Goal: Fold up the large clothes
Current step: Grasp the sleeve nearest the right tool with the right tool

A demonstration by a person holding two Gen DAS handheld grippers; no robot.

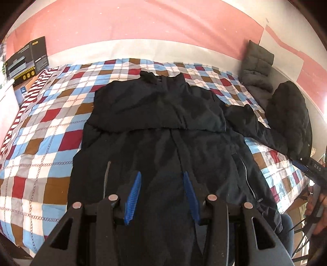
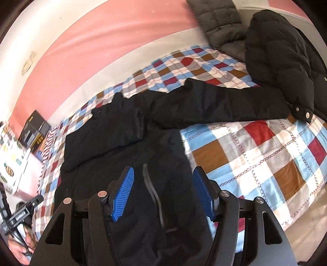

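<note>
A large black jacket (image 1: 159,131) lies flat on the checkered bedspread (image 1: 51,126). One sleeve is folded across its chest; the other sleeve (image 2: 220,106) stretches out to the right. My left gripper (image 1: 162,180) is open, blue pads (image 1: 133,196) apart, hovering over the jacket's lower middle beside a pocket zipper (image 1: 106,178). My right gripper (image 2: 163,180) is open over the jacket's lower right part (image 2: 159,163), with a grey zipper (image 2: 151,188) between its pads. Neither holds cloth.
A black puffer coat (image 2: 282,53) and a grey quilted garment (image 2: 218,18) lie at the bed's far right. Dark boxes (image 1: 26,59) stand at the far left by the pink wall. The bed's near right edge (image 2: 296,214) drops to the floor.
</note>
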